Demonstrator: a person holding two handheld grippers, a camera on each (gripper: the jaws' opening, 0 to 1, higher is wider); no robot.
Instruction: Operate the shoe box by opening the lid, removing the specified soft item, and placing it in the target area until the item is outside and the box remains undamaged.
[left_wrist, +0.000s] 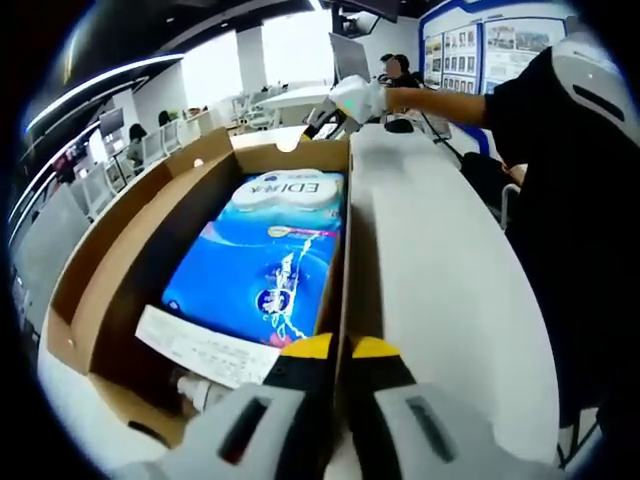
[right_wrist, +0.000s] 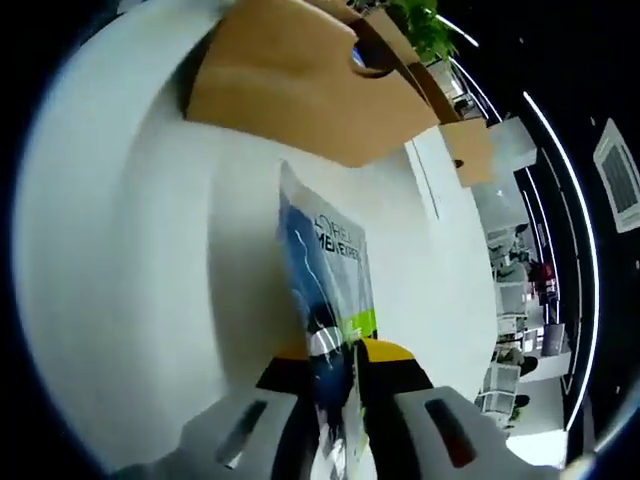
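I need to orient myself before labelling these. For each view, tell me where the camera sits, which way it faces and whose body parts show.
Left gripper view: rides the left gripper, jaws nearly closed on the wall of the open cardboard box, looking along the blue tissue pack inside; a person's dark sleeve shows.
Right gripper view: rides the right gripper, clamping a blue plastic package over the white table.
Shared: the cardboard box and white table.

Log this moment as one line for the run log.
box: open, blue pack and paper slip inside | left tool: shut, at box wall | right tool: shut on pouch above table
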